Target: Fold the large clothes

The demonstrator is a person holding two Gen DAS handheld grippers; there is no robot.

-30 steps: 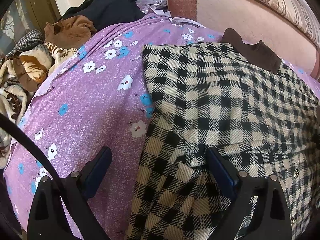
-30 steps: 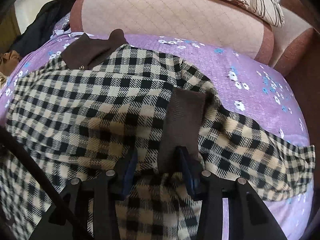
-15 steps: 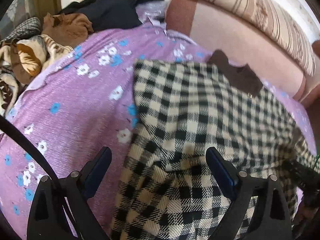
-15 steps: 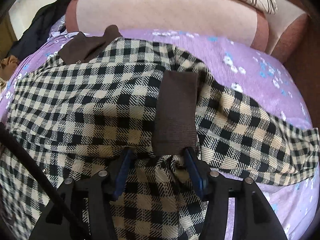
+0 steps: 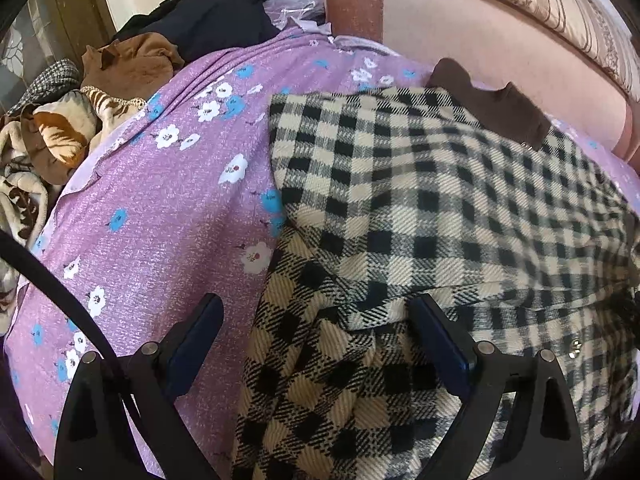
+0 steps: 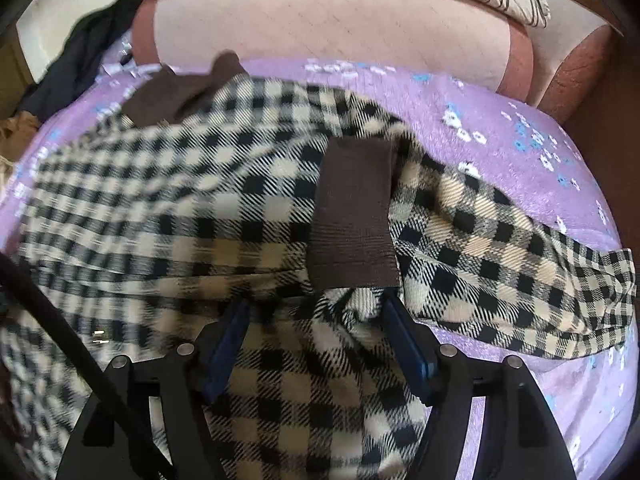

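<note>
A black-and-cream checked coat (image 5: pixel 420 208) with a brown collar (image 5: pixel 492 108) lies spread on a purple flowered sheet (image 5: pixel 160 216). My left gripper (image 5: pixel 316 324) is open over the coat's left edge, with checked cloth lying between its fingers. In the right wrist view the coat (image 6: pixel 168 208) fills the middle, and a sleeve with a brown cuff (image 6: pixel 352 216) lies folded across it. My right gripper (image 6: pixel 316 320) is open just below the cuff, with bunched checked cloth between its fingers.
A pink padded headboard (image 6: pixel 328 28) and a striped pillow (image 5: pixel 560 12) stand behind the coat. A pile of dark, brown and patterned clothes (image 5: pixel 132 64) lies at the far left. The coat's hem (image 6: pixel 560 300) trails to the right.
My right gripper has opened wider and let go of the sleeve, which now lies on the coat. My left gripper stays open and has shifted back over the coat's left edge.
</note>
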